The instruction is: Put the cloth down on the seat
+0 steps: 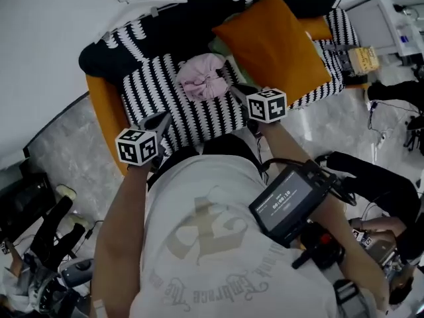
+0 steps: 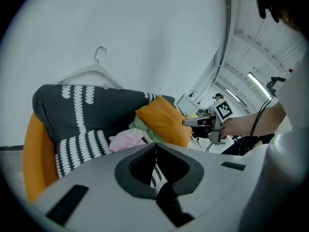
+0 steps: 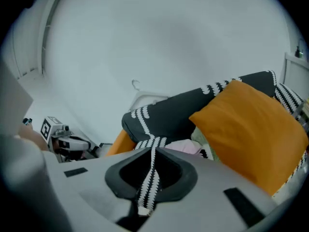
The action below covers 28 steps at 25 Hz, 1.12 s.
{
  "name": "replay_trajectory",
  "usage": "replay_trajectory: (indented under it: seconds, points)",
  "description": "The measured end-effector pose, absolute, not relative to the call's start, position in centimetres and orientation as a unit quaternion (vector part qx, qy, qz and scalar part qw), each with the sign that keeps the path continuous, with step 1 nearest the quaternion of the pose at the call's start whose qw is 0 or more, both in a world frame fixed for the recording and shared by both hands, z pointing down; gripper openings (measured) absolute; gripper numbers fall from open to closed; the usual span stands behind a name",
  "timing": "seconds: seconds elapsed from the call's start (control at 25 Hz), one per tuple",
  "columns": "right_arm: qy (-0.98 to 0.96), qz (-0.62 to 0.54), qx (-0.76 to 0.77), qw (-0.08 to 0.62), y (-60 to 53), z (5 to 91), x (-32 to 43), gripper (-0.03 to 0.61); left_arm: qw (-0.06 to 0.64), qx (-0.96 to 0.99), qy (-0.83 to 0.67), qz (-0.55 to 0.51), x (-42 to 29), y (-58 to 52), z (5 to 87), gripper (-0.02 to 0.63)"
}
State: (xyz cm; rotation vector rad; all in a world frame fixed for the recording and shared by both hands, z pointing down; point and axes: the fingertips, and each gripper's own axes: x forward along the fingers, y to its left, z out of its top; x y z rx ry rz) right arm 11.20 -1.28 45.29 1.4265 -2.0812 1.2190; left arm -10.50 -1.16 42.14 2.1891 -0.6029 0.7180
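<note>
Right tool (image 3: 153, 149) closing on nothing | my left tool (image 2: 155, 149) shut, empty | pink cloth (image 1: 202, 75) lies on seat (image 1: 149, 88) | next: I'd back away.

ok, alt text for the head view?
A crumpled pink cloth lies on the black-and-white patterned seat of a sofa, beside an orange cushion. A person in a white T-shirt, seen from above, holds the left gripper and right gripper above the seat's front edge, both empty, the right one's jaws closing.
</note>
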Motion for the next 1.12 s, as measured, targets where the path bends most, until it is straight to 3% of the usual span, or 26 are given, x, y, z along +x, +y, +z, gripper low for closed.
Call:
replay_trajectory:
  seconds: [0.16,0.6,1.12]
  points:
    - [-0.744,0.415,0.511,0.11,-2.9,41.0,10.4,0.031,0.362,0.869,-0.225,0.251,-10.1,-2.8,40.7,0.012]
    - [-0.809,0.328,0.487,0.031,-1.5,31.9,6.6,0.017,0.311,0.908,-0.226,0.166,-10.4,-1.3,33.8,0.012]
    - [-0.815,0.313,0.487,0.03,-1.0,31.2,4.3,0.015,0.286,0.918,-0.213,0.172,-10.8,-1.9,33.0,0.012]
